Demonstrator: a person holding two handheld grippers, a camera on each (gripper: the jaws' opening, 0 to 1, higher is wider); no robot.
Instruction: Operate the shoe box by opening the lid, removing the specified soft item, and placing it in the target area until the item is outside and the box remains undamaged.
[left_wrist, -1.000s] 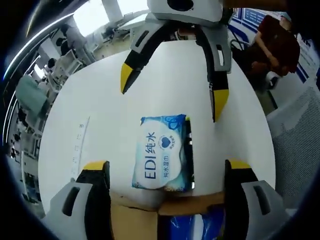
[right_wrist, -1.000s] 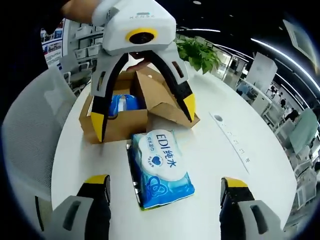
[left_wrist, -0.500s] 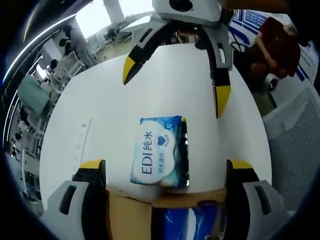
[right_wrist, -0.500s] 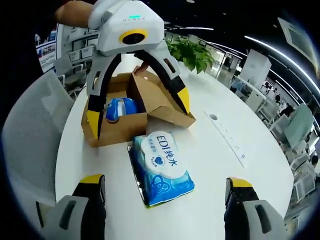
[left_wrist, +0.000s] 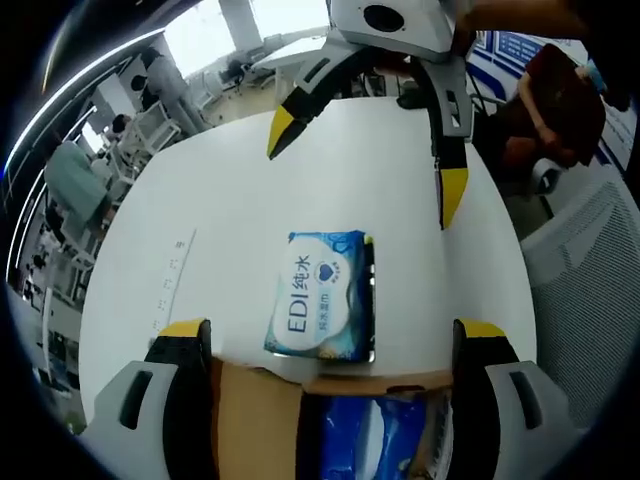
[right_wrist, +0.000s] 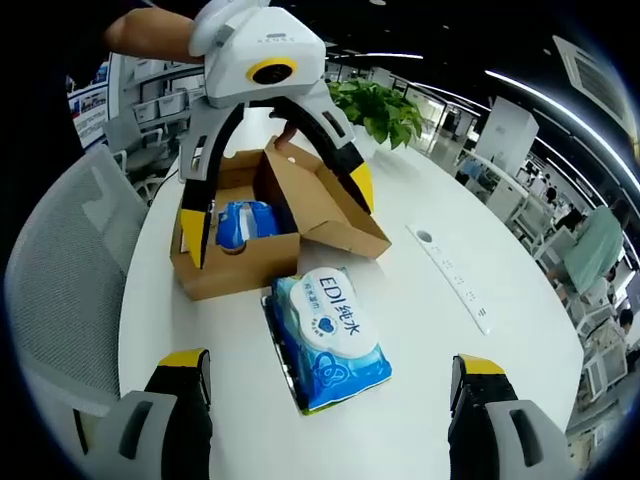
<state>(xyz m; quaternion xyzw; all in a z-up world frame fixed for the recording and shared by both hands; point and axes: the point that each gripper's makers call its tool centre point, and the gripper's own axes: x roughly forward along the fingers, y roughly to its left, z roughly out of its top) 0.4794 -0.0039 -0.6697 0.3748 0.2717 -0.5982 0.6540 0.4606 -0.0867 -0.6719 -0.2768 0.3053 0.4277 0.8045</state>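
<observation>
Wipes pack (right_wrist: 330, 338) flat on table (right_wrist: 450, 350) beside open box (right_wrist: 240, 250); left gripper (left_wrist: 330, 350) and right gripper (right_wrist: 330, 385) both spread apart, empty.

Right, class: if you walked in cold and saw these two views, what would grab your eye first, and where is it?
The blue wet-wipes pack lies flat on the white table, just outside the open cardboard shoe box. Another blue item sits inside the box, whose lid stands open. In the right gripper view, the left gripper hangs open over the box; in the left gripper view, the right gripper hangs open beyond the pack.
</observation>
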